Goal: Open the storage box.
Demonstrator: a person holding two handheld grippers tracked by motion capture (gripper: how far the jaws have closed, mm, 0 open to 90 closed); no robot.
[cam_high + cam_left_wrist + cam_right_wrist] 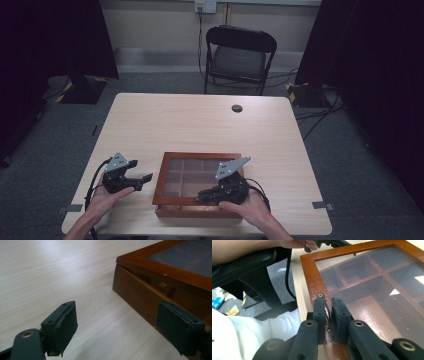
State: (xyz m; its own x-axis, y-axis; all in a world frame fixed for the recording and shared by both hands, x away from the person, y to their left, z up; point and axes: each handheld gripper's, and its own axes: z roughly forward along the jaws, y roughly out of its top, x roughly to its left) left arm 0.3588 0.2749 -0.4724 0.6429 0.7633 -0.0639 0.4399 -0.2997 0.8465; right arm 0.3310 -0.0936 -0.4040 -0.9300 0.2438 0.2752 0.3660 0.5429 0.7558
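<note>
Right gripper (329, 312) clenched on the small metal knob (320, 295) at the near edge of the wooden box's (198, 186) glass lid (372, 287). Left gripper (117, 327) released, jaws apart beside the box's left side. Beyond, bare table (200, 120) and folding chair (239, 55).

Beyond my table's (200, 115) far edge, a black folding chair (239, 56), grey carpet (165, 82), black curtains (50, 35).
</note>
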